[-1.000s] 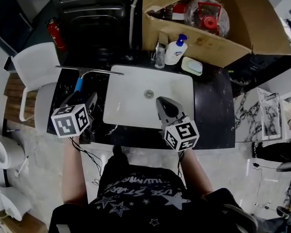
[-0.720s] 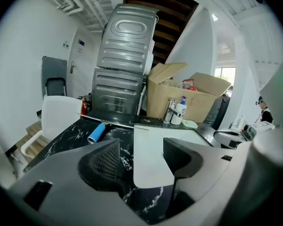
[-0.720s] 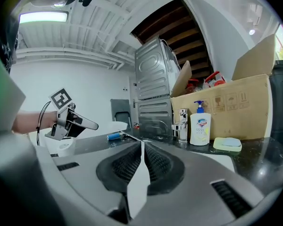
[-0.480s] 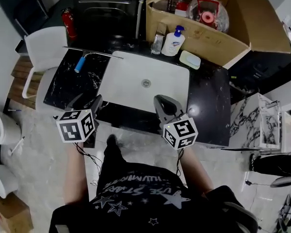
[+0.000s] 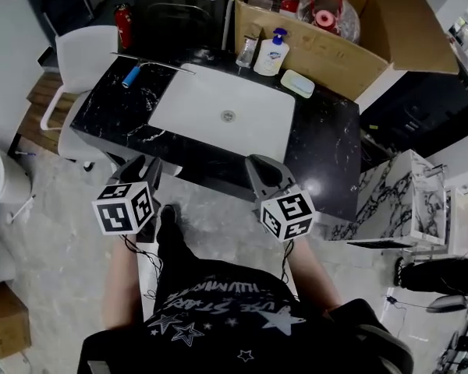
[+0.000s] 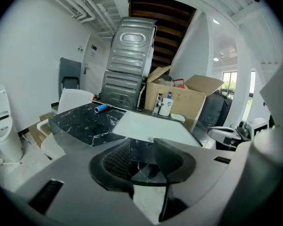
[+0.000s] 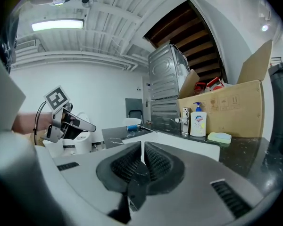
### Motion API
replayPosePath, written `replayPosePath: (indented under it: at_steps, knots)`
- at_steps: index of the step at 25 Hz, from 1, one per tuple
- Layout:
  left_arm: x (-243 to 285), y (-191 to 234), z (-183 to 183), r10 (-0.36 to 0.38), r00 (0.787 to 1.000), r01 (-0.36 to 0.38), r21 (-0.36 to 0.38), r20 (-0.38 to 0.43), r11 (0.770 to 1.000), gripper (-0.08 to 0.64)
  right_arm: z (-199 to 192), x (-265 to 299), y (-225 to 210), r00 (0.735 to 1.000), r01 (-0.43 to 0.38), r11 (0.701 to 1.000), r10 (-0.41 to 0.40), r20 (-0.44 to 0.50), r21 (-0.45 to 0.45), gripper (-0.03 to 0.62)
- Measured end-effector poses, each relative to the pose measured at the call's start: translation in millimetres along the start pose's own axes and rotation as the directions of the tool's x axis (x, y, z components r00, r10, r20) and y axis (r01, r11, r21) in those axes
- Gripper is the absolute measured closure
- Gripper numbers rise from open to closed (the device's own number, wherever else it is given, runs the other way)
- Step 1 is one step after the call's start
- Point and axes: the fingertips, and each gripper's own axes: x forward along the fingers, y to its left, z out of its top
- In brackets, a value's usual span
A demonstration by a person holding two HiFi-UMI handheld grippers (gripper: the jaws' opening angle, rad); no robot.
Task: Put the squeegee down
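The squeegee [image 5: 132, 75], with a blue handle and a long thin blade, lies alone on the far left corner of the black marble counter [image 5: 327, 142]. Its handle also shows in the left gripper view [image 6: 100, 108] and the right gripper view [image 7: 132, 126]. Both grippers hang over the floor, short of the counter's near edge. My left gripper [image 5: 141, 168] [image 6: 148, 149] is open with nothing between its pads; its jaws have just been closing. My right gripper [image 5: 259, 167] [image 7: 141, 160] is shut and empty.
A white sink basin [image 5: 218, 119] is set into the counter. Behind it stand a tap [image 5: 246, 51], a soap bottle [image 5: 271, 53], a green soap dish [image 5: 297, 82] and a big cardboard box [image 5: 374, 49]. A white chair [image 5: 84, 61] stands at the left.
Both grippers have drawn back from over the counter to the floor side of its near edge. The squeegee stays where it lay, on the counter.
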Motion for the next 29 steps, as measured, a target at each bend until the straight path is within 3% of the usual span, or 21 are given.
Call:
replayPosePath:
  at_steps: [6,17,26,29]
  knots:
    - [-40,-33,-37,0.049,0.999,-0.049,-0.021,-0.002,0.999,0.488,-14,-50,5,1.0,-0.027,1.0,0.027,-0.01,-0.004,0.537]
    - [-80,-76,-90,0.061,0.998,-0.062,-0.028,-0.029,0.998,0.531,-32,-101,17,0.998,-0.068,0.998,0.069,-0.007,0.011,0.537]
    - [-109,-76,-123,0.045,0.999,-0.045,0.003,-0.027,0.999,0.54,-50,-103,57,0.988,-0.15,0.989,0.15,-0.039,-0.011,0.538]
    - [-118,-74,-126,0.035,0.999,-0.035,0.002,0.007,0.999,0.54,-49,-102,67,0.986,-0.165,0.986,0.165,-0.033,-0.013,0.538]
